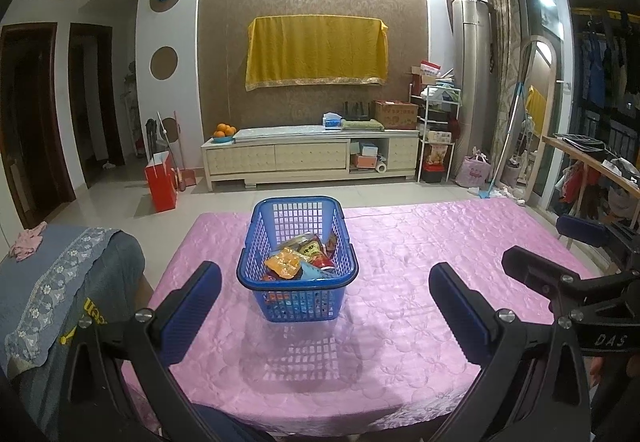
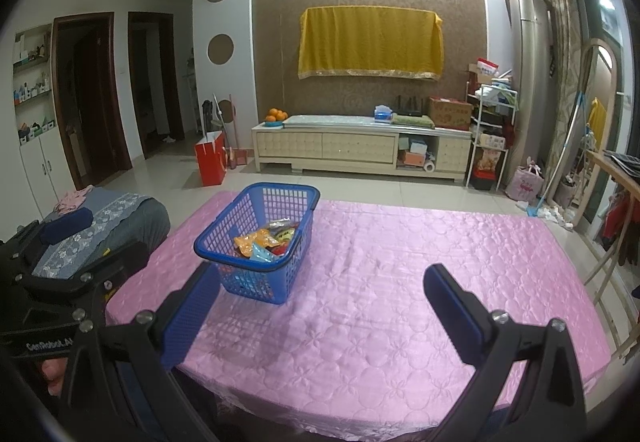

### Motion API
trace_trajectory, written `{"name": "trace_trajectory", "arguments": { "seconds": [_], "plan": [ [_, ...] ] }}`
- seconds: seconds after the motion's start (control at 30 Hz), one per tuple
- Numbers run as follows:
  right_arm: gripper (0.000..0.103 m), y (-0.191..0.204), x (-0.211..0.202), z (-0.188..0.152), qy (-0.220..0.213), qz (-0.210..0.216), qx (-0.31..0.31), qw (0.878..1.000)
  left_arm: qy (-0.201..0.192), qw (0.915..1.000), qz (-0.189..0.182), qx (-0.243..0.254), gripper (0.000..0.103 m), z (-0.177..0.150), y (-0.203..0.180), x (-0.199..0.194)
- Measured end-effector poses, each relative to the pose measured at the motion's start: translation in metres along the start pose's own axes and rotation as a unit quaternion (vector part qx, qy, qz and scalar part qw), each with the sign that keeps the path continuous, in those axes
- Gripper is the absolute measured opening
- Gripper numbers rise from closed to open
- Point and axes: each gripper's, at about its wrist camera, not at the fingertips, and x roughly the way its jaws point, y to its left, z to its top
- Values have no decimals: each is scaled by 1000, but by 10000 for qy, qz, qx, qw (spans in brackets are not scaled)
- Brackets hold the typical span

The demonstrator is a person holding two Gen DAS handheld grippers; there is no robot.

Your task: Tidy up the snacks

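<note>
Both grippers (left gripper (image 1: 325, 296), right gripper (image 2: 320, 296)) gape empty, short of the basket (image 1: 297, 282).

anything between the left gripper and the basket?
Nothing visible. The left gripper is open and faces the blue basket head on, with only bare pink tablecloth in between. The snacks are already inside the basket. The right gripper sits off to the side.

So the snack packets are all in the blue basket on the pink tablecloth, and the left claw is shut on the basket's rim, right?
Not quite. The left claw is open and holds nothing, as the left wrist view shows. The snack packets are in the blue basket on the pink tablecloth.
</note>
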Motion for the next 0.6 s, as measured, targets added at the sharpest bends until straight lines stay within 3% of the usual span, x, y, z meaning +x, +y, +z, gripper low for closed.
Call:
{"name": "trace_trajectory", "arguments": {
  "seconds": [0.6],
  "plan": [
    [103,4,0,1,-20,-38,35,10000,26,10000,47,22,103,2,-3,-2]
  ]
}}
